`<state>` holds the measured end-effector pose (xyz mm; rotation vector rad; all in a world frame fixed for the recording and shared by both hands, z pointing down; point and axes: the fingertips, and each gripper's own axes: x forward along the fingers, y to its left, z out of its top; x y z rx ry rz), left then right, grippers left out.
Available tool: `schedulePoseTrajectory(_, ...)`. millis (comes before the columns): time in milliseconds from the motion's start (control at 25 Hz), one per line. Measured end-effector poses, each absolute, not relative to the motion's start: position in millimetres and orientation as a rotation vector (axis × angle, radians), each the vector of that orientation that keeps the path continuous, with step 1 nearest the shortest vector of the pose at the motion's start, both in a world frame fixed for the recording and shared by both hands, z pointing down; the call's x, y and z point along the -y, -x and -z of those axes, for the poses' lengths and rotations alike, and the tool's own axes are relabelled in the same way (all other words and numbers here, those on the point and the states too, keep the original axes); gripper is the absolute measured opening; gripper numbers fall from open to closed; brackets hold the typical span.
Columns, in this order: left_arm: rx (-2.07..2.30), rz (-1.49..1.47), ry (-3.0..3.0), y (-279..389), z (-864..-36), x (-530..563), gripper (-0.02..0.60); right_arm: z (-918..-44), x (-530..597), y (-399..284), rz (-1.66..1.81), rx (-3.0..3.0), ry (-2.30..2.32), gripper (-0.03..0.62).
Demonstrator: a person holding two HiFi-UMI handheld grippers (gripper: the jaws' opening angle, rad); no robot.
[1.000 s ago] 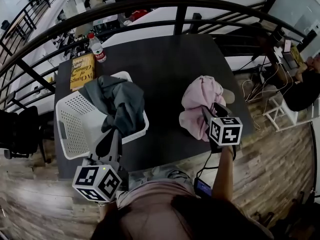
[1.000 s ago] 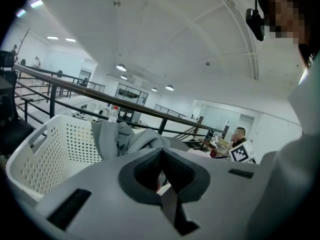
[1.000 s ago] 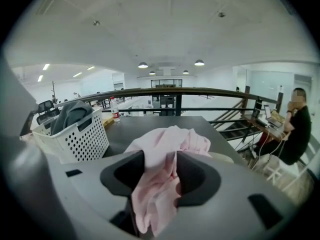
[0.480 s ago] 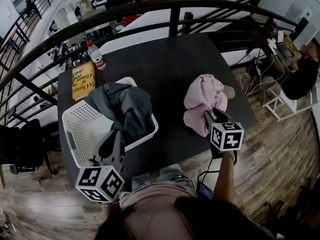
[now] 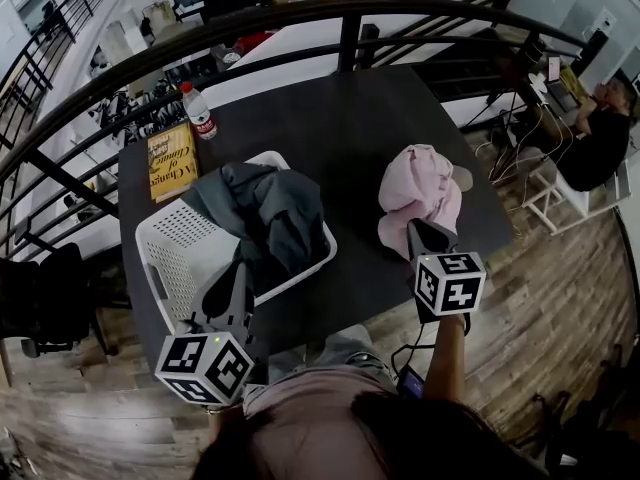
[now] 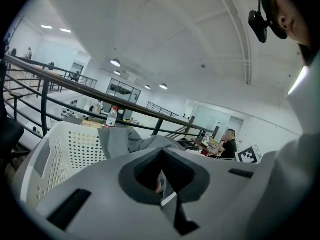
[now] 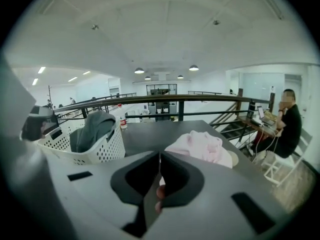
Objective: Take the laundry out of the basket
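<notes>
A white basket (image 5: 170,253) with perforated walls stood on the left of the dark surface (image 5: 330,128), turned at an angle to its edges. A grey garment (image 5: 275,213) lay heaped in it, spilling over the far rim. A pink garment (image 5: 425,193) lay crumpled on the surface, well apart to the right.

the basket (image 5: 165,248) stands left on the table (image 5: 350,138), laundry (image 5: 275,208) in it — a loose garment (image 5: 425,193) lies right.
</notes>
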<state>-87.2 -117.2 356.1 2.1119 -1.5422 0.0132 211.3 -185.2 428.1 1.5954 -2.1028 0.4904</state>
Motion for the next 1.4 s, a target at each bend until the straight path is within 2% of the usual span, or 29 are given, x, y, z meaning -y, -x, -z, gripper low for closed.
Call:
schedulePoseTrajectory(320, 1.548, 0.01, -2.099, 132.3, -360.4, 103.0, -0.002, -406.5, 167.6, -154.0, -0.441, 2.184, -1.577, 0.02)
schedulePoseTrajectory(640, 1.534, 0.009, -2.121, 167.6, -364.4, 93.4, -0.002, -373.0, 151.5, -102.5, -0.594, 2.482, -1.629, 0.017)
schedulePoseTrajectory(1400, 1.484, 0.033, -2.161, 221.2, -367.8, 85.1, -0.002, -345.1, 128.7, -30.7, -0.421, 2.523, -1.625, 0.017)
